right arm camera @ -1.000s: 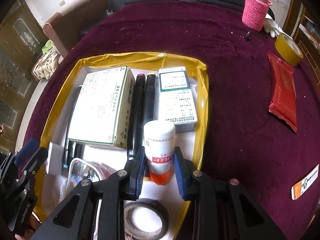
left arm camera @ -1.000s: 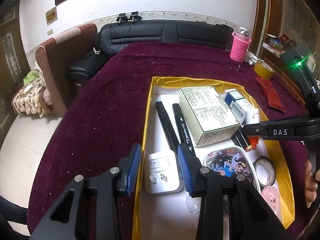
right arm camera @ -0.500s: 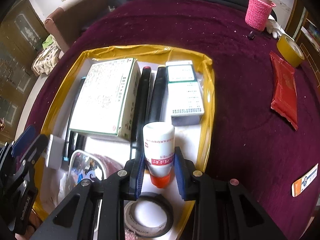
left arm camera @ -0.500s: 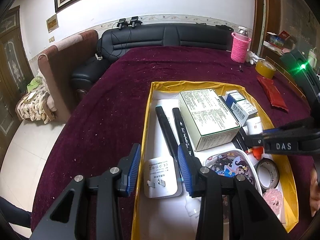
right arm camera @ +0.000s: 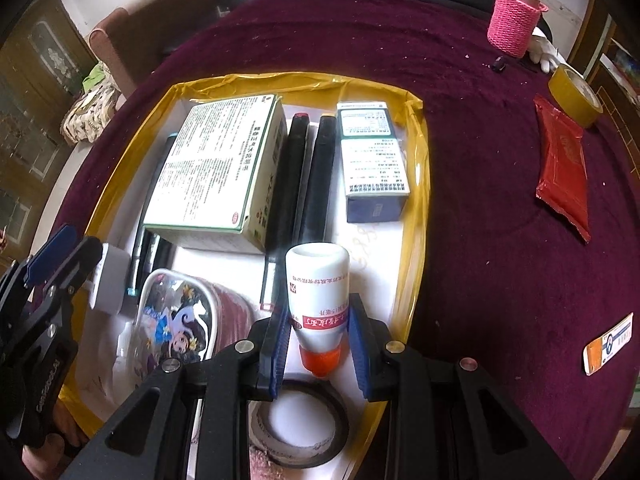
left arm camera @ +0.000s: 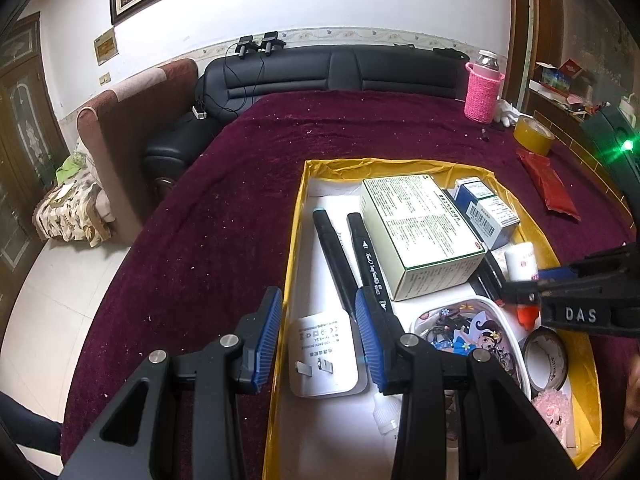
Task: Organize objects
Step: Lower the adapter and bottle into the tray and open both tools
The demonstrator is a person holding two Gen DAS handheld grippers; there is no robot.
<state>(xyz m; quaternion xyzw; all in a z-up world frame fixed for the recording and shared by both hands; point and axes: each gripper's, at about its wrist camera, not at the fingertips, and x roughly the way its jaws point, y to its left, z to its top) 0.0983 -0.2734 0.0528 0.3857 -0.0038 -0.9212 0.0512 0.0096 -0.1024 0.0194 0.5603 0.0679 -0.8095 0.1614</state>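
Right hand-held gripper (right arm camera: 318, 344): clenched on a small white bottle with an orange cap (right arm camera: 319, 308), blue pads pressing both sides, cap end toward the camera, base pointing away.
White bottle, where: held above the near right part of the yellow-lined tray (right arm camera: 420, 184), over the roll of black tape (right arm camera: 298, 426) lying flat on the tray floor.
Left hand-held gripper (left arm camera: 316, 334): released, jaws apart, nothing between them; it hovers over the white plug adapter (left arm camera: 323, 354) at the tray's near left edge.
Tray contents: a large green-and-white box (right arm camera: 212, 172) far left of centre, two black markers (right arm camera: 304, 180) just right of it, then a blue-and-white box (right arm camera: 374, 160) by the right wall; a cartoon-printed pouch (right arm camera: 176, 320) sits left of the tape.
Outside the tray: on the maroon-covered bench (right arm camera: 480, 200), a red packet (right arm camera: 564, 164), a yellow tape roll (right arm camera: 574, 96) and a pink knitted bottle sleeve (right arm camera: 514, 28), all well apart from the tray.
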